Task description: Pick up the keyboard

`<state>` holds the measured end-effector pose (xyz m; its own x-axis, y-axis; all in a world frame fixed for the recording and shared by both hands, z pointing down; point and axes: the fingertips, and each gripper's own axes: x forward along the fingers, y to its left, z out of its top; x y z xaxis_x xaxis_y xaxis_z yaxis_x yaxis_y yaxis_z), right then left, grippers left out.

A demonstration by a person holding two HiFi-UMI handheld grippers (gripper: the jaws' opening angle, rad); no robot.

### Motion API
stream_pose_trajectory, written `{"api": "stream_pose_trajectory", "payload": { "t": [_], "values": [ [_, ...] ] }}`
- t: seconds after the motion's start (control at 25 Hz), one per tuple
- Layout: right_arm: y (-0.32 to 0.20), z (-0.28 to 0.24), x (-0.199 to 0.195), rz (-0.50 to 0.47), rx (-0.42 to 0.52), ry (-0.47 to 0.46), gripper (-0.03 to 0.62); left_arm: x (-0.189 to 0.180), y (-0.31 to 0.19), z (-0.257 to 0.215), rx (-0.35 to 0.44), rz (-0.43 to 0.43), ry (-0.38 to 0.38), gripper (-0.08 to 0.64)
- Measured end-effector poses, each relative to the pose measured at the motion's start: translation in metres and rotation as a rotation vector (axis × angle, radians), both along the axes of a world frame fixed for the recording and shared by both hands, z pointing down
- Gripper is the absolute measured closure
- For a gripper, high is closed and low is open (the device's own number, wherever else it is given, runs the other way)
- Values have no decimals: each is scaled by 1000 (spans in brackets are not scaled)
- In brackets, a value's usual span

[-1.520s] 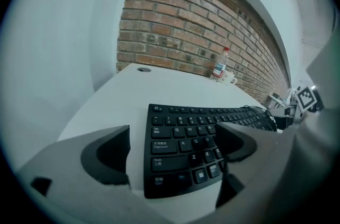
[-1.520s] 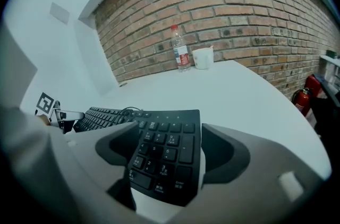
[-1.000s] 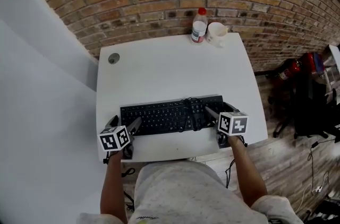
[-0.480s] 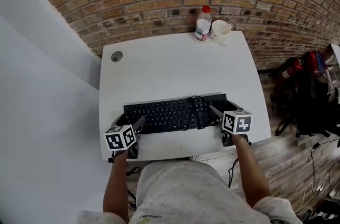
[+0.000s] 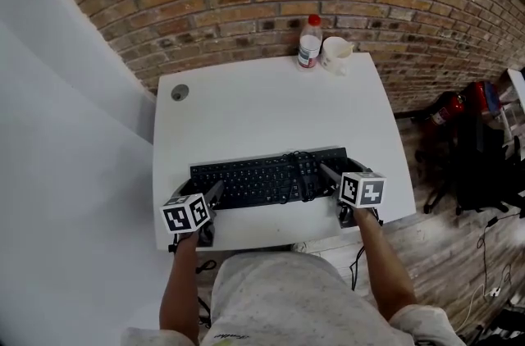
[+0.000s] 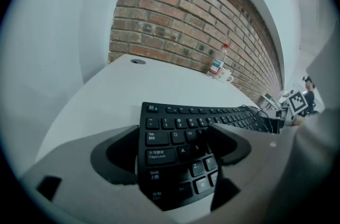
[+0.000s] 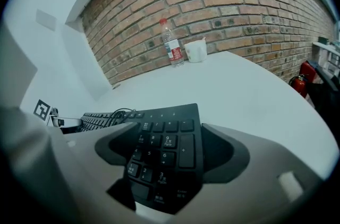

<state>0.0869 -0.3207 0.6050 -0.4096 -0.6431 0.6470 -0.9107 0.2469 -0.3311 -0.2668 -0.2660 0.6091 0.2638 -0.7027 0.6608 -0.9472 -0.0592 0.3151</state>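
Note:
A black keyboard (image 5: 262, 179) lies along the near side of the white table (image 5: 262, 106), its cable coiled on the keys right of centre. My left gripper (image 5: 197, 190) is at its left end. In the left gripper view the keyboard (image 6: 180, 132) fills the gap, one pad against its left edge and the other on the letter keys. My right gripper (image 5: 338, 170) is at the right end. In the right gripper view the number pad (image 7: 164, 143) sits between the pads, which touch it on both sides. Both grippers are shut on the keyboard.
A plastic bottle (image 5: 309, 41) and a white cup (image 5: 335, 53) stand at the table's far edge against the brick wall. A round cable hole (image 5: 179, 93) is at the far left corner. A red fire extinguisher (image 5: 447, 108) lies on the floor to the right.
Both grippers stay at the keyboard's ends. The left jaws look slightly narrower on the keyboard. The head view has shifted a little.

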Motion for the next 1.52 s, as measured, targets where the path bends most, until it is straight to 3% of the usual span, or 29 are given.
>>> {"api": "stream_pose_trajectory", "payload": {
  "t": [0.2, 0.48, 1.08, 1.52],
  "values": [
    [4, -6, 0, 2, 10, 9, 212, 0, 5, -3, 9, -8, 0, 161],
    [0, -28, -1, 9, 73, -17, 213, -1, -3, -32, 90, -1, -24, 161],
    [-33, -175, -9, -9, 396, -28, 212, -6, -33, -166, 397, -17, -26, 161],
    [-36, -254, -13, -5, 559, -90, 212, -10, -35, -258, 593, -26, -75, 161]
  ]
}}
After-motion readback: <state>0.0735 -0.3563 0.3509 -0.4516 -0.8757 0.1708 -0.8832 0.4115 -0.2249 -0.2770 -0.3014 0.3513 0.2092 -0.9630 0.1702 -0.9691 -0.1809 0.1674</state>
